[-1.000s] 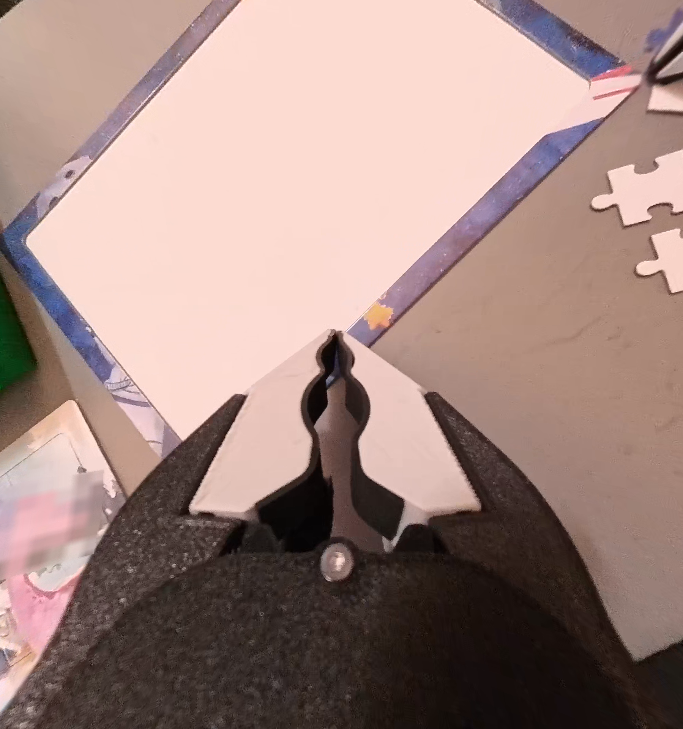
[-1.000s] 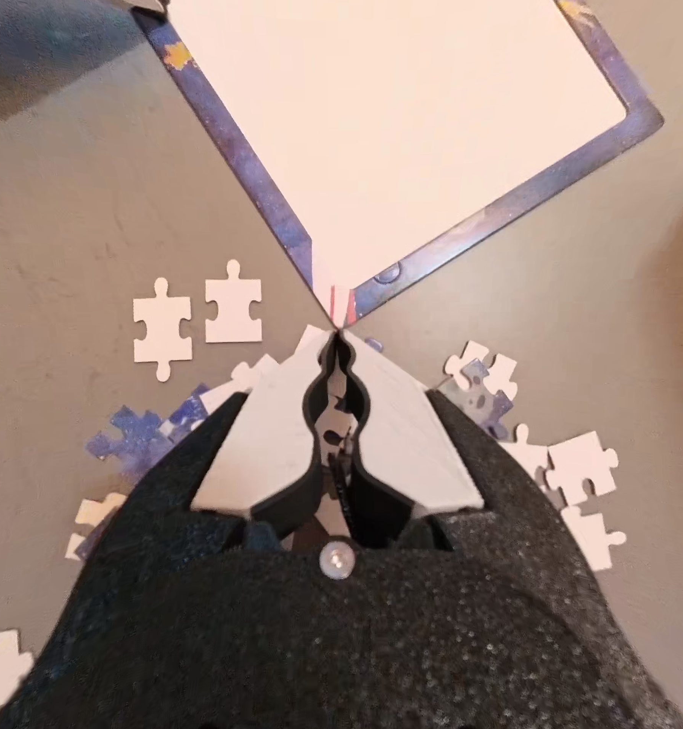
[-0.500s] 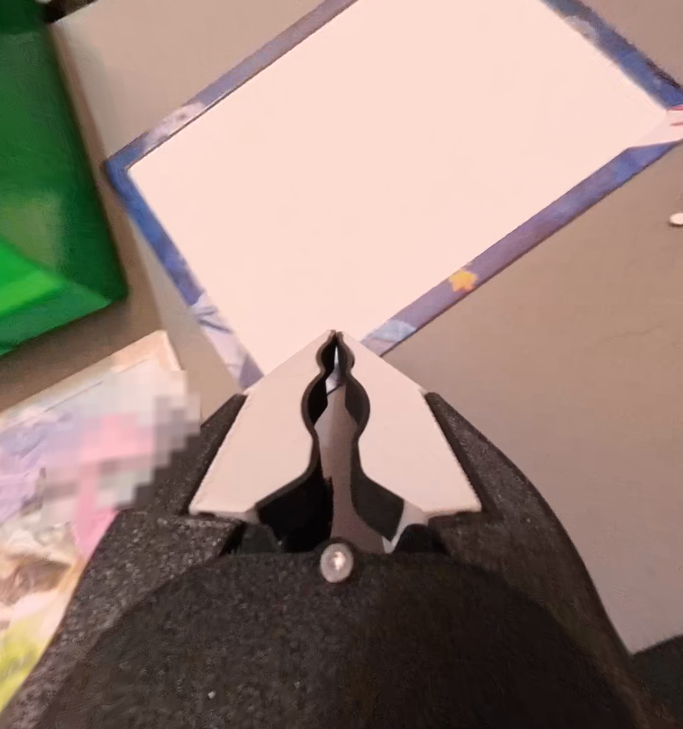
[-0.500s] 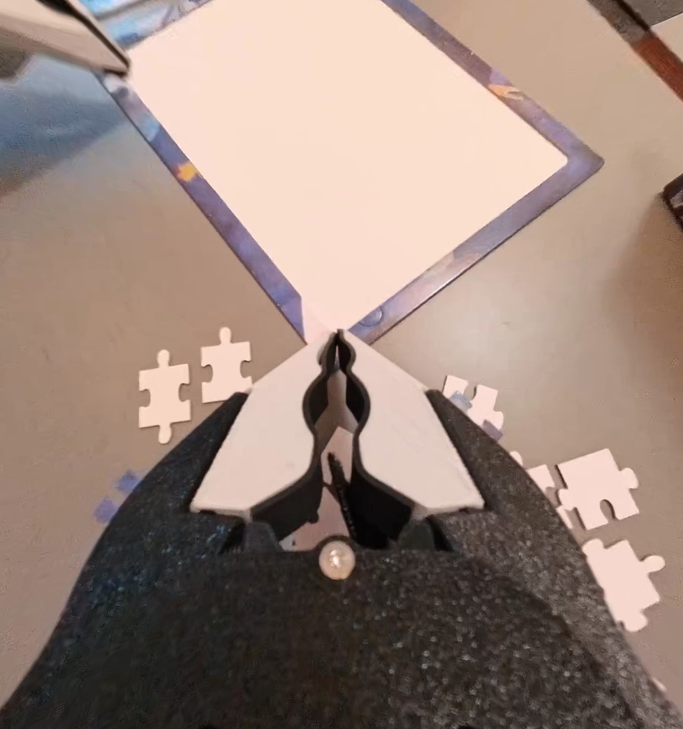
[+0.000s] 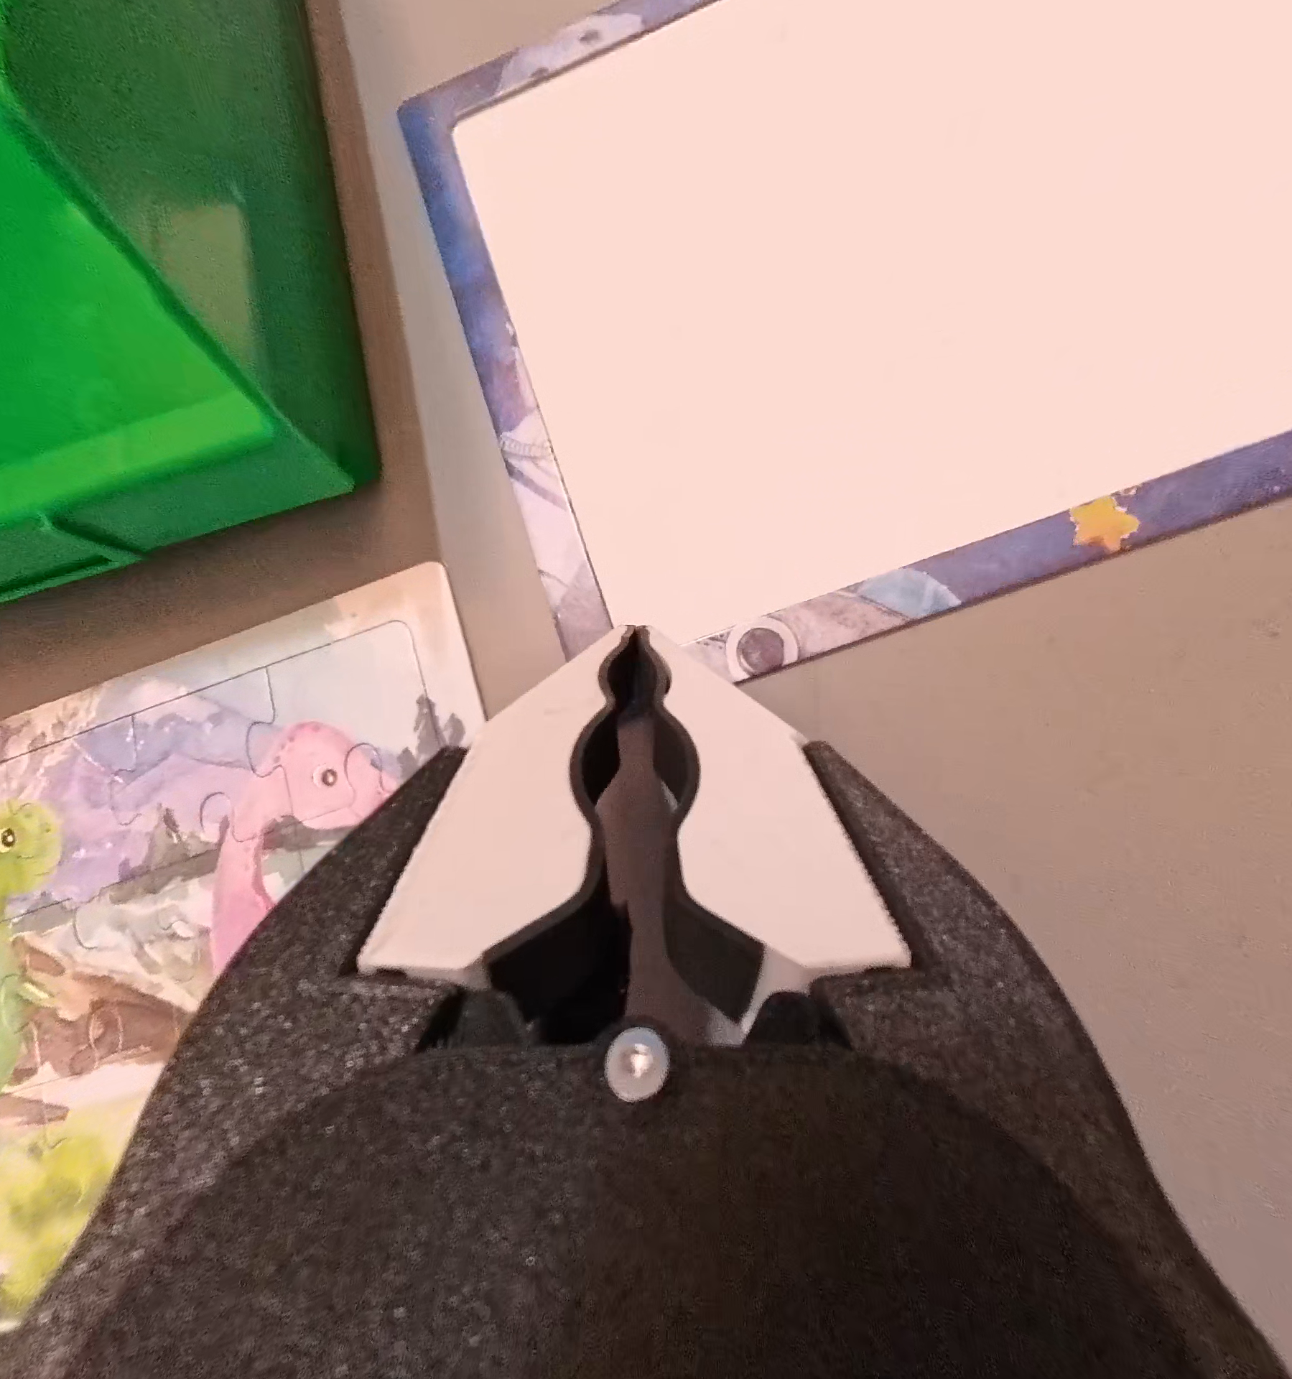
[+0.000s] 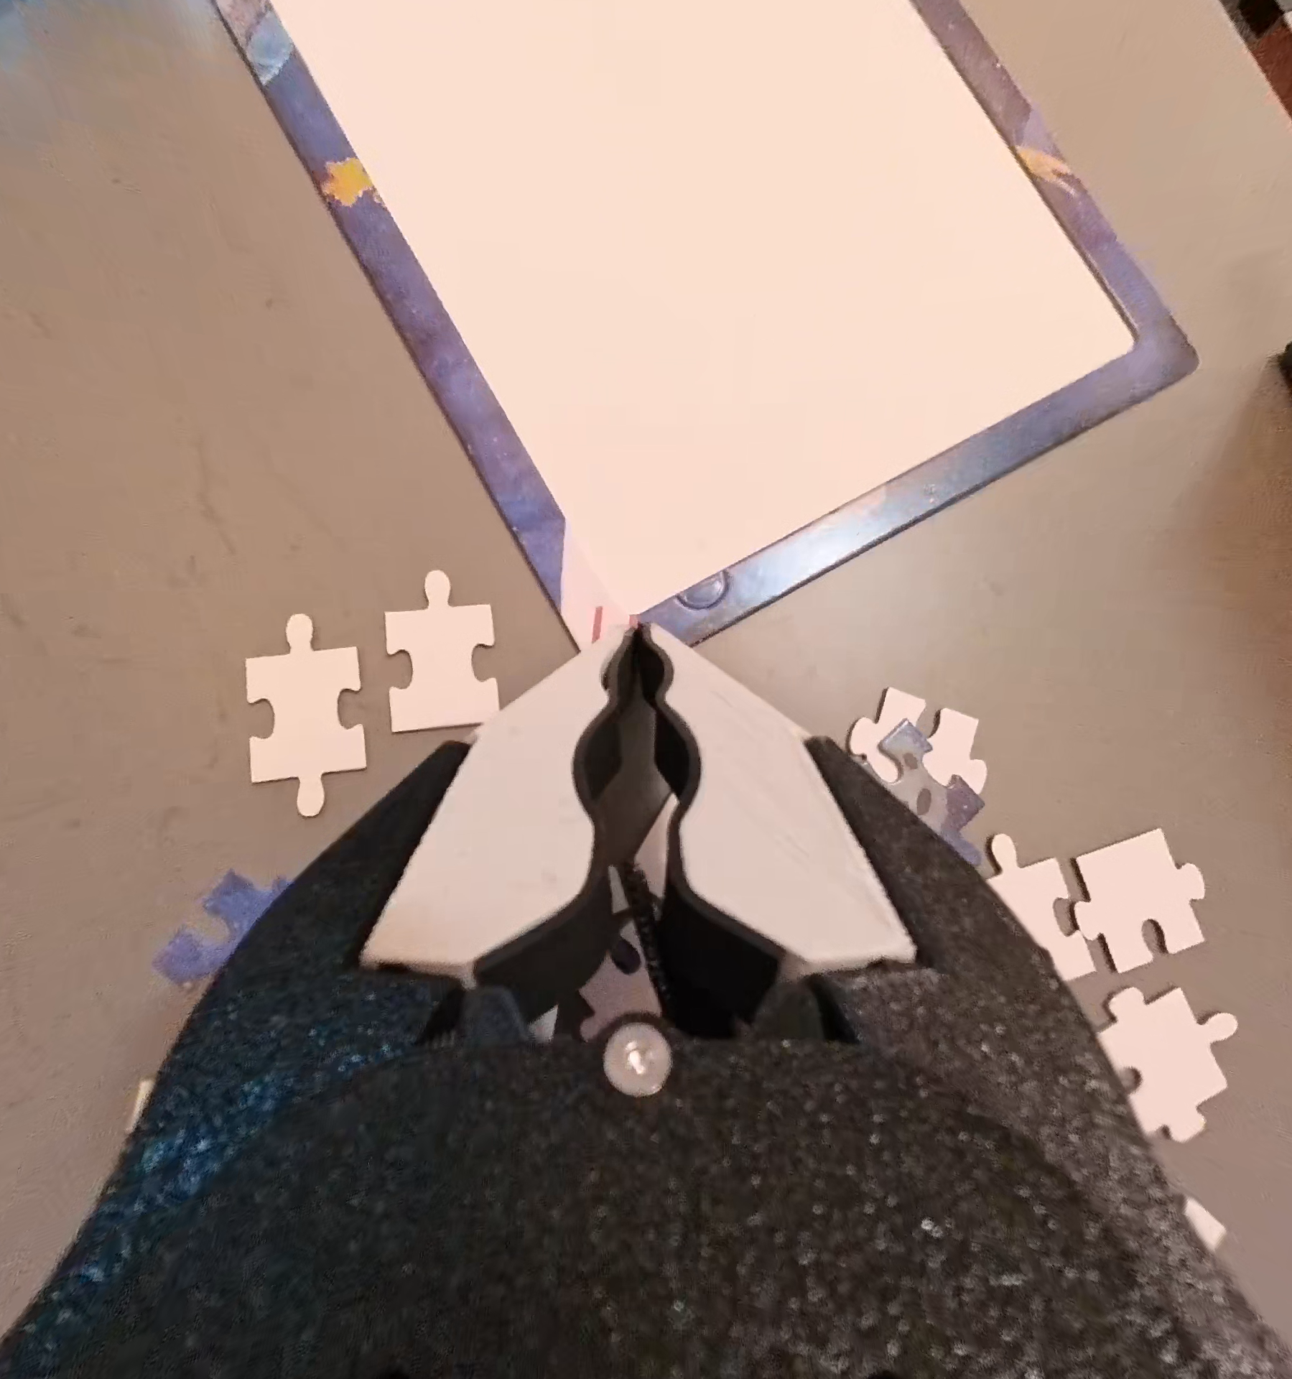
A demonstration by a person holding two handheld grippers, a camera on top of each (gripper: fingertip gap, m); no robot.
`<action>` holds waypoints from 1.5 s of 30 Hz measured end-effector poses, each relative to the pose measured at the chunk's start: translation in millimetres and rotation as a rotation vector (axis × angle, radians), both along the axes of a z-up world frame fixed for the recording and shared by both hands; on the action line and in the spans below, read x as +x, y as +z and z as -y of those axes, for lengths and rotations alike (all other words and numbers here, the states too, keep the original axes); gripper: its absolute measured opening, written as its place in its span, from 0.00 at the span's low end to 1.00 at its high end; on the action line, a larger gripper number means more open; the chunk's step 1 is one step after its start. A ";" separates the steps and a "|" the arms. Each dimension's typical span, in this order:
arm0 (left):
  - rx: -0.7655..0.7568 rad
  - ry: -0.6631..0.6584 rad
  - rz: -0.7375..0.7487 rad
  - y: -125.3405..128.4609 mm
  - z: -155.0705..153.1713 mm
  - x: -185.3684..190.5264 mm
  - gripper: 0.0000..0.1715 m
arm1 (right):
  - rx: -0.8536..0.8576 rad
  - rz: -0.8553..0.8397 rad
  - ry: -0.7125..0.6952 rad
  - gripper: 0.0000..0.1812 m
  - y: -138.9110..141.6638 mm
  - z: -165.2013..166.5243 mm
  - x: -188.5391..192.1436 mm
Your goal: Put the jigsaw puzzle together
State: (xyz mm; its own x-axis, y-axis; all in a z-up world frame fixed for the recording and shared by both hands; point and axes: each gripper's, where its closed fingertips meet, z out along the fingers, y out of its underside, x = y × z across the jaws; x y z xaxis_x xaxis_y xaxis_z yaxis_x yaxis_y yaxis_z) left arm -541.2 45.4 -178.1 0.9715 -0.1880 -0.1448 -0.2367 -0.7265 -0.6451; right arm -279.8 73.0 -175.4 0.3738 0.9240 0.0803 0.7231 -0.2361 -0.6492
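The left hand-held gripper (image 5: pixel 634 634) has swung to the puzzle frame's (image 6: pixel 434 313) corner nearest the green box (image 5: pixel 105 298). Both it and the right hand-held gripper (image 6: pixel 634 634) are closed, empty. The frame is unfilled; loose pieces (image 6: pixel 374 694) lie beside it, none placed.
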 end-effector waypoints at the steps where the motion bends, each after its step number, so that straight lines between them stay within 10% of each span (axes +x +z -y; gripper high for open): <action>1: 0.005 0.008 -0.002 -0.1 -3.3 -1.3 0.00 | -0.006 -0.008 0.000 0.00 0.0 0.4 -0.7; 6: 0.008 0.105 -0.027 6.4 -11.2 -9.2 0.02 | -0.007 -0.030 -0.012 0.00 6.8 -0.4 0.0; 15: 0.355 -0.098 0.301 94.7 29.7 63.1 0.25 | 0.270 -0.672 -0.264 0.14 174.7 29.0 91.8; 19: 0.447 -0.248 0.386 101.2 58.6 106.3 0.29 | 0.345 -0.593 -0.400 0.35 138.0 57.8 134.8; 26: 0.523 -0.209 0.242 101.8 73.4 122.5 0.23 | 0.211 -0.492 -0.560 0.34 103.3 93.9 169.3; 45: 0.395 -0.196 0.315 65.2 240.2 138.5 0.21 | 0.223 -0.482 -0.652 0.26 67.9 289.1 184.0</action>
